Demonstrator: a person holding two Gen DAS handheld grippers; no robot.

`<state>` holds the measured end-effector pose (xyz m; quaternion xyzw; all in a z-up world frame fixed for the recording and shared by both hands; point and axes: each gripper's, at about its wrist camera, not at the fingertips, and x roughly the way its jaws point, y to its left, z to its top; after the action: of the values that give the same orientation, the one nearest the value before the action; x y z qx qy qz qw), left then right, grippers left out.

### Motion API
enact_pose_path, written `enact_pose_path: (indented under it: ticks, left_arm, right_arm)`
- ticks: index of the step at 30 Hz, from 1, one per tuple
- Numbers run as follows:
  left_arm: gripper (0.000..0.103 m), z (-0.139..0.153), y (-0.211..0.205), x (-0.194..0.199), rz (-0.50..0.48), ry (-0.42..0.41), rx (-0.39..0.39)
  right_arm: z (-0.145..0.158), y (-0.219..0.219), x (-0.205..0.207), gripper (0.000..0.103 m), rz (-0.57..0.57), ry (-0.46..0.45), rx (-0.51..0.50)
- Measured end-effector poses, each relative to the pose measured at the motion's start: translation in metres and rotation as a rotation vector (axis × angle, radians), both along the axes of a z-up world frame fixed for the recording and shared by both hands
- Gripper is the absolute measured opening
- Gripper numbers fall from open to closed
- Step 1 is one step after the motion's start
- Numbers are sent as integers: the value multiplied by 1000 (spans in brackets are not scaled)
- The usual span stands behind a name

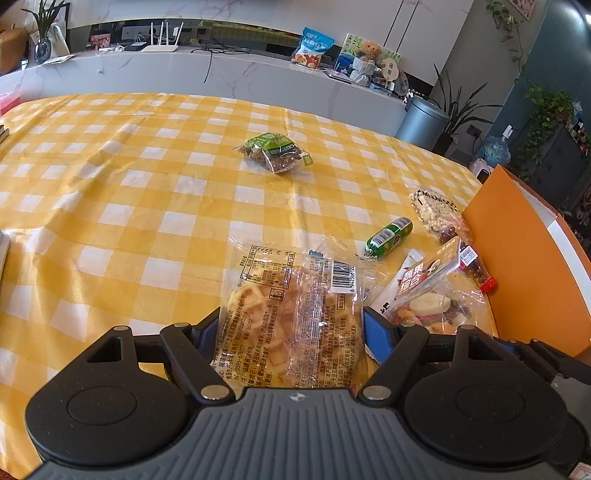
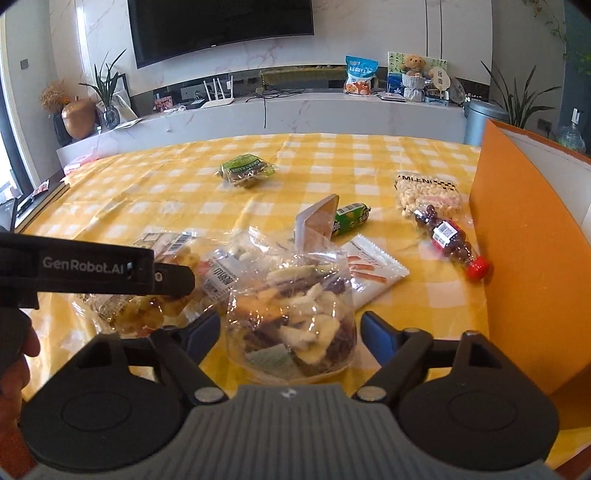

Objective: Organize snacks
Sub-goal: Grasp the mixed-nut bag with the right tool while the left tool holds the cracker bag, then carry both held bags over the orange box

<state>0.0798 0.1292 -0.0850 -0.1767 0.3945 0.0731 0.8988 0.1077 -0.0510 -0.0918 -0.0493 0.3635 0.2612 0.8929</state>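
Orange box [image 2: 524, 236] walls counter's [image 1: 110, 184] right edge (left side roomy). Left gripper [image 1: 290, 328] clamps waffle pack [image 1: 291, 317]; right gripper [image 2: 290, 328] wide, straddling dried-fruit bag [image 2: 295, 317], pads apart.

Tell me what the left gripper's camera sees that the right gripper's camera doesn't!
Only the left wrist view shows the blue water jug on the floor. Only the right wrist view shows the big TV, a brown vase and the left gripper's side. Both show the checked tablecloth, green sausage, red-capped bottle and orange box.

black grippers, blue fingers [image 1: 376, 338], grey ribbed housing, silver rivets.
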Motion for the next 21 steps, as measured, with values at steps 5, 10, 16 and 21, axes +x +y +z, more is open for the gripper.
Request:
enact_pose_path:
  ticks: [5,10,16,21]
  left_arm:
    - [88,1,-1,-1,-1,-1,-1]
    - [88,8,-4,-3,-2,-9,3]
    - [88,23,-11,-10,0,-37,12]
    - [88,41,-22,-12,-14,-72,5]
  right_arm:
    - [0,3,-1,63,-2,-14,-29]
    - [4,1,-3,60,9,-16,-33]
    - [23,-12,-9,60,20,-58,-1]
    - [48,-36,-10,60,4,-100,50]
